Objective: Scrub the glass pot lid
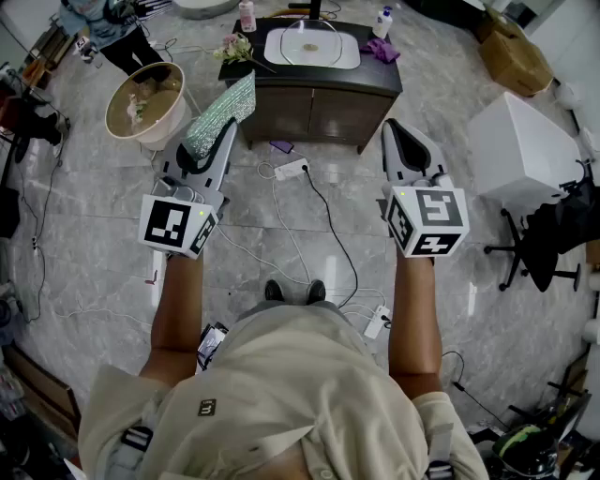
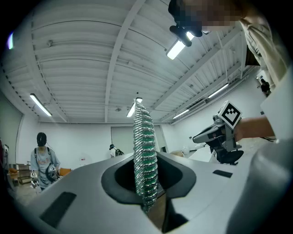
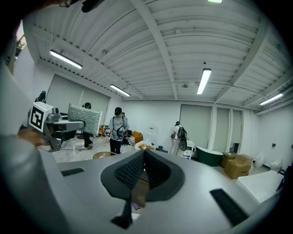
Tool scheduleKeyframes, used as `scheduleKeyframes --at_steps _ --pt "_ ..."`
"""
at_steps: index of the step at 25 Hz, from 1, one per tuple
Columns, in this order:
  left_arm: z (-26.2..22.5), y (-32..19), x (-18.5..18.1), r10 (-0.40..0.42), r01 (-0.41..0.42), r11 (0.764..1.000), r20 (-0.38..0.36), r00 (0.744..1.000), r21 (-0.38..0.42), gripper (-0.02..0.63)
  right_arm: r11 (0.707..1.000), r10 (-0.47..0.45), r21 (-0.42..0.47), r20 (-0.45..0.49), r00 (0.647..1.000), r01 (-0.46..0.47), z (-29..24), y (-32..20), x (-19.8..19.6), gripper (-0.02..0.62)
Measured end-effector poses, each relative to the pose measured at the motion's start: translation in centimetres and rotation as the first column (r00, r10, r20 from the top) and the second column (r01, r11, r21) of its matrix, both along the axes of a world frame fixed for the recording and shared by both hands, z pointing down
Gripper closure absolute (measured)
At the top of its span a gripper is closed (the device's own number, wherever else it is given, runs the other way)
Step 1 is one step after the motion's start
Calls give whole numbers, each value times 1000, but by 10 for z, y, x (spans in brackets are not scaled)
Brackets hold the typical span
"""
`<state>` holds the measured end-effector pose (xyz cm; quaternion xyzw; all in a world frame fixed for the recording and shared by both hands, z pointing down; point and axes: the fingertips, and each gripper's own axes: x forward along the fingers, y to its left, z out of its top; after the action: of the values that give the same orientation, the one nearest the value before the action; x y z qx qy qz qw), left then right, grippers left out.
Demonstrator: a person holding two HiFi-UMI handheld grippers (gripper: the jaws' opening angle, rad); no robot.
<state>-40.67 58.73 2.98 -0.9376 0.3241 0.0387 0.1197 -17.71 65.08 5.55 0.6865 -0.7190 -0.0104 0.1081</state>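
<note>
The glass pot lid [image 1: 313, 41] lies in the white sink [image 1: 277, 49] on a dark cabinet, far ahead of both grippers. My left gripper [image 1: 225, 127] is shut on a silver-green scrub sponge [image 1: 217, 114], which stands edge-on between its jaws in the left gripper view [image 2: 145, 155]. My right gripper [image 1: 401, 136] is shut with nothing between its ribbed pads [image 3: 130, 170]. Both are held level over the floor, well short of the cabinet. From the right gripper view the left gripper [image 3: 80, 123] and the sponge [image 3: 85, 119] show at the left.
A beige tub [image 1: 145, 101] stands left of the cabinet [image 1: 319, 111]. Cables and a power strip [image 1: 292, 170] lie on the marble floor. A white box [image 1: 525, 145], cardboard box [image 1: 516, 56] and office chair [image 1: 553, 234] are at the right. A person [image 1: 112, 28] stands far left.
</note>
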Motion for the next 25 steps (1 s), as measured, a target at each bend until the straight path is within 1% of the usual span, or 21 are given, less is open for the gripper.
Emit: scheduleKeyframes --at_steps 15,20,25 --pt "9 -30 -20 28 -28 1000 -11 1000 -7 518 1000 22 -8 2 1000 -22 9 -25 -29 572" --pt "16 -38 -25 55 -56 998 -22 998 -16 518 1000 16 16 41 999 -17 9 -30 -42 569" --pt "20 -49 -18 73 -74 997 -28 997 -27 518 1000 28 -9 51 998 -28 18 -37 -35 568"
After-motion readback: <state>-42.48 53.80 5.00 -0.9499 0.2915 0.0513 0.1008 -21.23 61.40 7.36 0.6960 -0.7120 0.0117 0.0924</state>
